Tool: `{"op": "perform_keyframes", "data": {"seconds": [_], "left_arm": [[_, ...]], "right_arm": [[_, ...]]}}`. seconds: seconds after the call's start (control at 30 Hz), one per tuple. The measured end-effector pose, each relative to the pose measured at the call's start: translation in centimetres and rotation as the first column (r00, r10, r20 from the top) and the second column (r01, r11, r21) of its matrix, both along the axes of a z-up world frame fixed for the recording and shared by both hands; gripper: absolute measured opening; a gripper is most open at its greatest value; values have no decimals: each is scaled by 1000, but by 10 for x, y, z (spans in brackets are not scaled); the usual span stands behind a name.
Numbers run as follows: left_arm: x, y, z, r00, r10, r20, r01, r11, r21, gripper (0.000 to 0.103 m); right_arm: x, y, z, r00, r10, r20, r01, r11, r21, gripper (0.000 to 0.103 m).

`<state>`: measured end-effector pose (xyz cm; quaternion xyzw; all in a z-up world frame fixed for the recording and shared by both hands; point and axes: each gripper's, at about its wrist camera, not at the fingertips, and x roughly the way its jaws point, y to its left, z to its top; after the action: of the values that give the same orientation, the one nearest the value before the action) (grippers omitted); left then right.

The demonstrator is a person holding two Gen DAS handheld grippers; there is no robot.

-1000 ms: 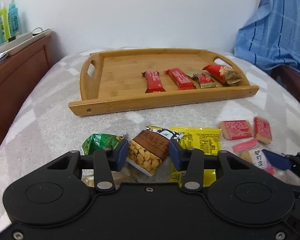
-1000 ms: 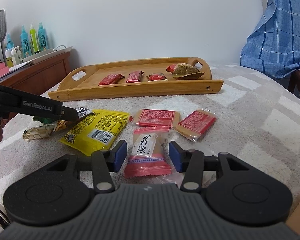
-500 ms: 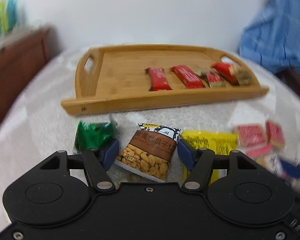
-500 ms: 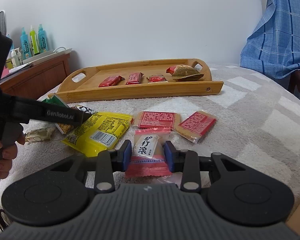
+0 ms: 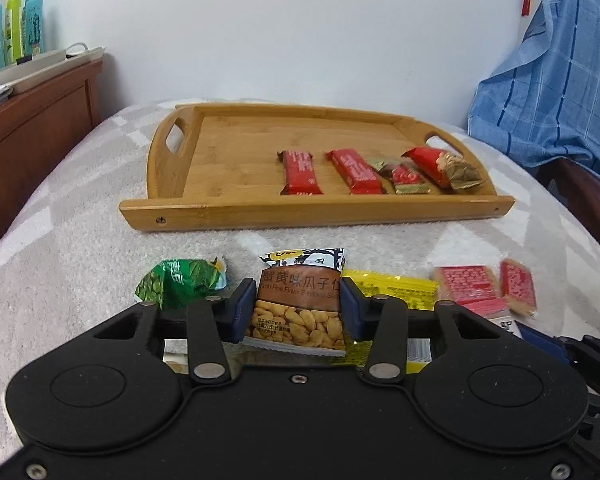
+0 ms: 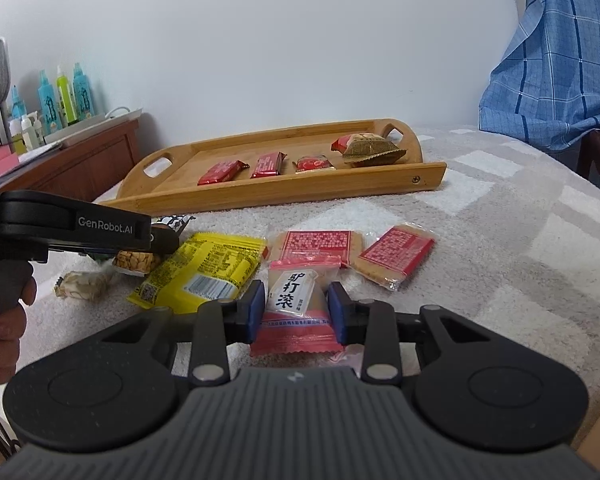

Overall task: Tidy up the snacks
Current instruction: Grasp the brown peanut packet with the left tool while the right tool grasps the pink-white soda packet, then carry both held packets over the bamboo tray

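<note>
My left gripper (image 5: 299,312) has its jaws closing, and both blue pads press the sides of a brown sunflower seed packet (image 5: 300,280). In the right wrist view the same gripper (image 6: 164,240) reaches in from the left with the packet (image 6: 136,260) under its tip. My right gripper (image 6: 296,312) is also closing, its pads against a pink candy packet (image 6: 292,292). A bamboo tray (image 5: 300,214) beyond holds several red snacks (image 5: 300,172) in a row.
A green packet (image 5: 180,280), a yellow packet (image 6: 208,264), two red-labelled biscuits (image 6: 314,244) and a small beige packet (image 6: 84,286) lie on the grey cloth. A wooden cabinet with bottles (image 5: 12,28) stands left, and a blue checked cloth (image 5: 560,100) hangs right.
The left jaws opened wider, then closed onto the seed packet, which now sits straight between them. The right jaws closed in from either side onto the pink packet.
</note>
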<state>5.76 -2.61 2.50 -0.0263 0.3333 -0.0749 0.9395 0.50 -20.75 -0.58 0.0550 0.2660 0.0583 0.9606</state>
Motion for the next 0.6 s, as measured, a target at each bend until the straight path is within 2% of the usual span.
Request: {"op": "perform_keyframes", "data": {"seconds": [0.33,0.6], "left_arm": [[-6,3,17,999,46,28,-47,999,9,43],[1,10,25,997,76,34,-76,997,6,43]], "right_arm": [[-1,4,5,999,27,38,-27,1000,6,39],[16,0,18,998,45,47,-49,995,86,39]]}}
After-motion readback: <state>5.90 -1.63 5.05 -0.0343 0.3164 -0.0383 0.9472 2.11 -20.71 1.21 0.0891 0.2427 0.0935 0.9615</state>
